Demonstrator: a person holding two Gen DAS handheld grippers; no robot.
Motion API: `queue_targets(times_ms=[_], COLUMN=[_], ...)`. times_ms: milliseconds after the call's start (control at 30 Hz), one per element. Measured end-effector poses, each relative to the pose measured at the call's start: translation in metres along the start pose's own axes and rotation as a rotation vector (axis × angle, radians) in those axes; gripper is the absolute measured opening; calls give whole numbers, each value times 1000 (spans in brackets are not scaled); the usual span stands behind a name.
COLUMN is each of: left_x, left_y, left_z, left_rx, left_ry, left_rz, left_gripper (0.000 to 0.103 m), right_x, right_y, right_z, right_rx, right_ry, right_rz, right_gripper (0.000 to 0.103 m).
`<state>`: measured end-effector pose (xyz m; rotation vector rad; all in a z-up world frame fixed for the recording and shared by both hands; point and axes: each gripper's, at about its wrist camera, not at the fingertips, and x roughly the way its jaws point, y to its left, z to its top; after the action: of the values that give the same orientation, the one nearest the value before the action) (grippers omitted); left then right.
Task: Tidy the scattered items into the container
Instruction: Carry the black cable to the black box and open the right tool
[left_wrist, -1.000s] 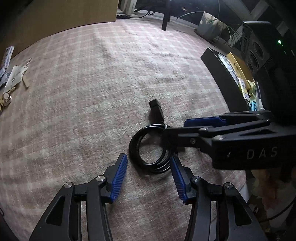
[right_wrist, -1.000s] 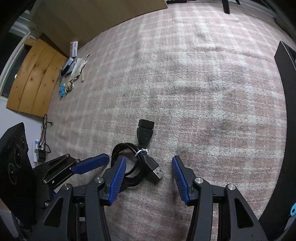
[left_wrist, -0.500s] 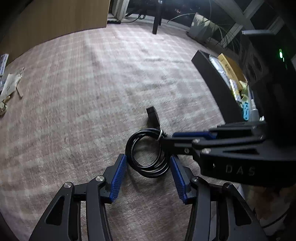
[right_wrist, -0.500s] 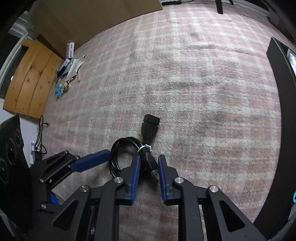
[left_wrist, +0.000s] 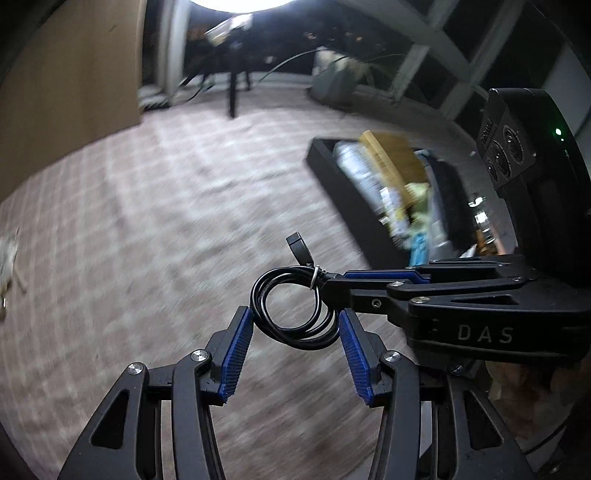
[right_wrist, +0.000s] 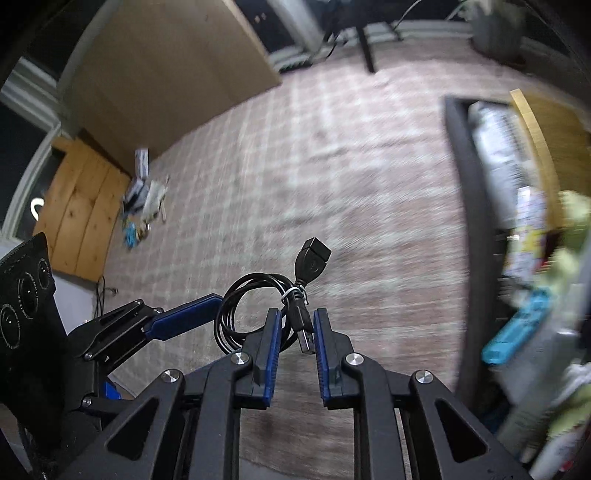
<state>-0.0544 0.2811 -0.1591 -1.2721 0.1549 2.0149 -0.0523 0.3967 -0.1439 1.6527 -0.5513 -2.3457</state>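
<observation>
A coiled black USB cable (right_wrist: 312, 258), tied with a white twist tie, hangs above the pink checked carpet (right_wrist: 351, 184). My right gripper (right_wrist: 296, 314) is shut on the cable's plug end. In the left wrist view the right gripper (left_wrist: 328, 284) reaches in from the right and holds the coil (left_wrist: 306, 341) up. My left gripper (left_wrist: 295, 313) stands open with the coil hanging between its blue pads, which do not press on it. The black container (left_wrist: 343, 192) lies at the right with several items in it; its near wall (right_wrist: 469, 221) is blurred.
Small scattered items (right_wrist: 144, 199) lie on the carpet at the far left, beside a wooden board (right_wrist: 81, 221) and a brown panel (right_wrist: 166, 74). A dark table leg (left_wrist: 232, 92) stands at the back. Open carpet lies between the cable and the container.
The right gripper shut on the cable's plug and lifted the coil off the carpet. Both grippers rose and tilted up, bringing the container more into view. The left jaws kept their width.
</observation>
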Motion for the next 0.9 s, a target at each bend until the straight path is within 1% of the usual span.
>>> queue_targets(times_ms=[133,233,367,533,667,767,900], left_x=[4,12,28,61,87,104,125], left_y=[-33,-67,-111,-171,-212,-231,-248], left_z=[30,55,86,124,146,159,173], left_rx=[49,111,177,255,310,321,344], left_ry=[-26,-41,-46,-30,-13,3,17], left_rz=[-41,-61,-96,-141,-151,-162,-151], left_gripper=[51,51,51,51,51,51,51], right_x=[-34,-59,-94,-134,-151,-159,-161], right_y=[-21,-45,-86,-144,-187,-216,-244], right_z=[6,11,18,22,26,31,37], right_rx=[35,73,142,207,254,289,319], right_ry=[-62,-106,-166,-231,-253,-264,-267], right_rz=[-16,-26,-36,-83,-110,-128,-131], right_gripper=[16,16,16,16,16,16,15])
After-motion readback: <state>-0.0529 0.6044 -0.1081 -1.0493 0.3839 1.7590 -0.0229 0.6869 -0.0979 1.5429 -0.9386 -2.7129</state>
